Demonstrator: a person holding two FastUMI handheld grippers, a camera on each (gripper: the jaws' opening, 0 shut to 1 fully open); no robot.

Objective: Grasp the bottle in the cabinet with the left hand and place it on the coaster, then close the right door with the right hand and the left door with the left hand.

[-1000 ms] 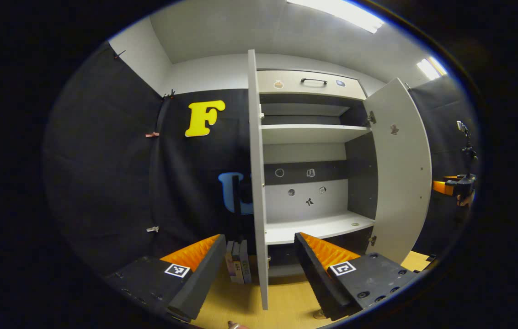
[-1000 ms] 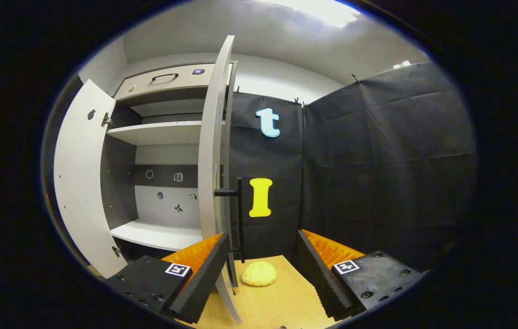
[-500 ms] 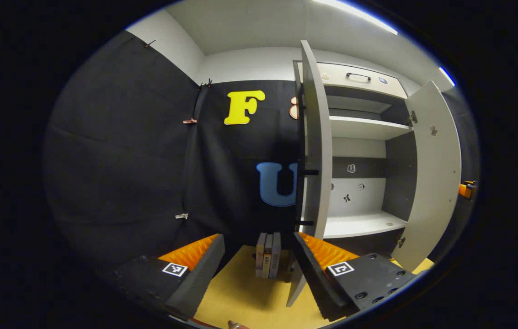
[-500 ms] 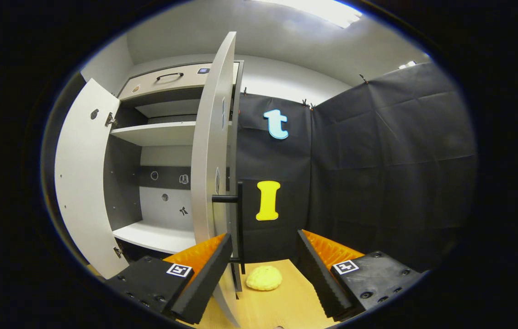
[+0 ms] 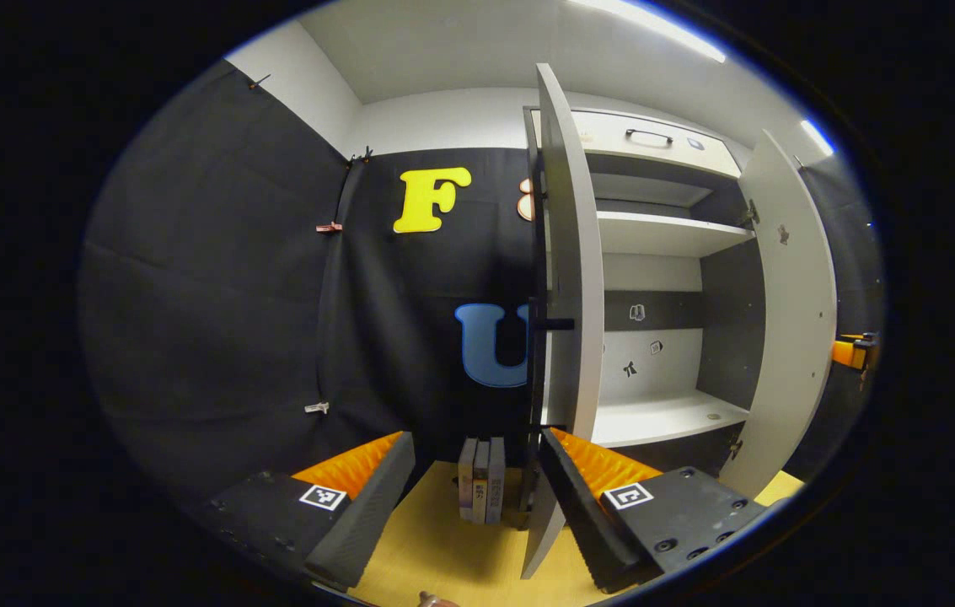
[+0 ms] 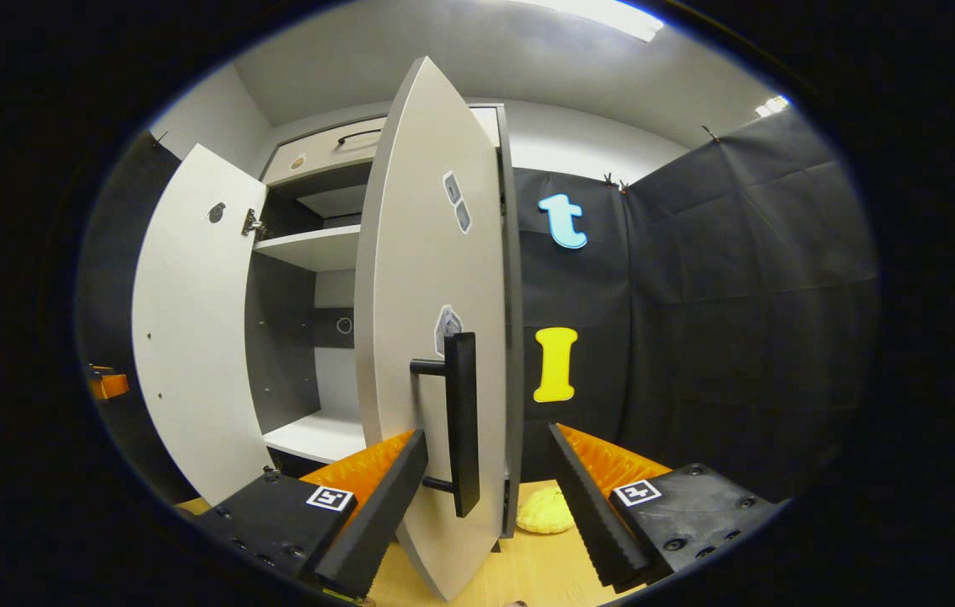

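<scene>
Cabinet (image 6: 317, 181) doors ajar, pale grey, black bar handle (image 6: 462, 421)

Left gripper (image 5: 477, 497), right gripper (image 6: 490, 497): ribbed fingers, square coded marker tags, screwed mounts.

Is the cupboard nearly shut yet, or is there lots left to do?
Some left. The cabinet shelf holds no bottle, so that step looks done, though the coaster isn't visible. The right gripper is open around the right door, near its handle, swung partway. The left door is wide open beside the open left gripper.
</scene>
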